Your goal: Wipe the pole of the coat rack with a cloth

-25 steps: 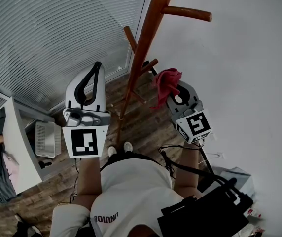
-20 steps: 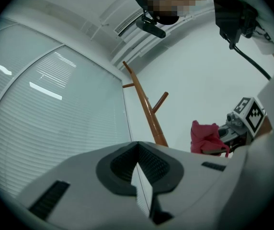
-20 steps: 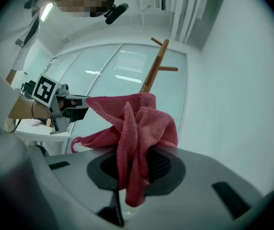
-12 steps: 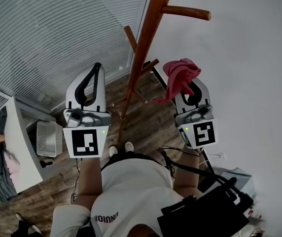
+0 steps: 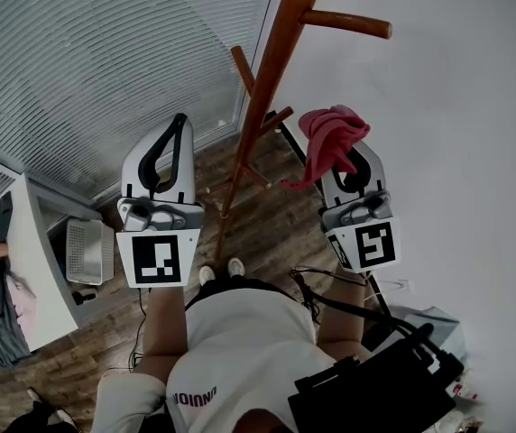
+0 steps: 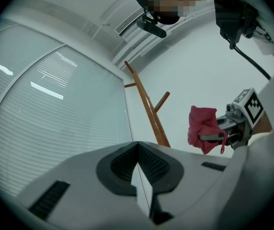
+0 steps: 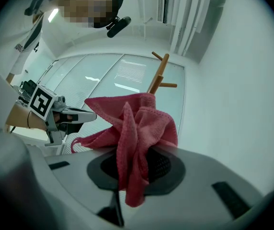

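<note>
One second on, right tool [image 5: 346, 162] raised, cloth [image 5: 332, 132] clamped, beside pole [image 5: 271, 79]

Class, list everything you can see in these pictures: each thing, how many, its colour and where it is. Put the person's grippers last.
coat rack: one, reddish-brown wood, upright at the centre
cloth: one, red, held in the right gripper, not touching the coat rack
blinds: one set, pale grey, at the left
floor: brown wood planks, below the coat rack
basket: one, white, on the floor at the left
left gripper: one, white, jaws shut, empty
right gripper: one, white, shut on the cloth
</note>
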`<state>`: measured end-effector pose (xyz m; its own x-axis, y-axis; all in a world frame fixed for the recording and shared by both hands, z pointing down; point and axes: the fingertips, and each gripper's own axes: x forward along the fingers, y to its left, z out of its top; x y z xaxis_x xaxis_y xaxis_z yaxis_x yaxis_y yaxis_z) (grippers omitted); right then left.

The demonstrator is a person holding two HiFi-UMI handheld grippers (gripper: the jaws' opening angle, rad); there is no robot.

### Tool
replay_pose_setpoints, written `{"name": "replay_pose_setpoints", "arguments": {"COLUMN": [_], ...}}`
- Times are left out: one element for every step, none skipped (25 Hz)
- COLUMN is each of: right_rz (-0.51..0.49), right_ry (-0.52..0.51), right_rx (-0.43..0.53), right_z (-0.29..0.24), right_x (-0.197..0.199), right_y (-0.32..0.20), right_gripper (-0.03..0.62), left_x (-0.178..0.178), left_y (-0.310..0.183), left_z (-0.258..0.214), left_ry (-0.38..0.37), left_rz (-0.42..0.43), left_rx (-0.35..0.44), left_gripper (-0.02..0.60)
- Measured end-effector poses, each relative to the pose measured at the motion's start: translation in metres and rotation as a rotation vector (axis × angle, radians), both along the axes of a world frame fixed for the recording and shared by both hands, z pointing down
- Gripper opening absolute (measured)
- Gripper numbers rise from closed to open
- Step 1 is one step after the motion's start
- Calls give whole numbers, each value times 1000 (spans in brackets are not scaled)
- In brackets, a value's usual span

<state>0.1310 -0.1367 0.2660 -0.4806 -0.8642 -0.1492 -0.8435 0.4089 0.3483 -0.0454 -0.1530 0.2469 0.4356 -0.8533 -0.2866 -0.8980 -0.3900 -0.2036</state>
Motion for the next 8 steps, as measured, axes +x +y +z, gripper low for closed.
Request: {"name": "replay_pose_setpoints", "arguments": {"right_rz": [0,-1,-1,-2,-2,-4,-5,-7], "right_ry": [-1,-1,-1,-1,0,2,5,7], "right_rx": [1,3,4,6,7,7,8,9], "right_z": [0,0,0,-1,-1,-1,-1,-2], "right_x": [0,0,-1,-1,-2,-2,-3,-4], "right_y": [0,-1,-1,-1,-1,-1,0,0], "right_gripper": [84,84,84,84,84,84,84,84], "left_x": [0,-1,-1,-2,-3,-3,-4,-4], "left_y": [0,-1,-1,-1,-1,0,0,0], "left_z": [0,0,0,0,0,0,0,-1], "left_ry": [-1,-1,-1,0,1,2,1,1], "left_rz": [-1,-2,-4,-5,-6,-7,-8,-9], "left_rx": [0,0,-1,-1,-1,-1,-1,0], "left_gripper": [0,0,0,0,0,0,-1,0]}}
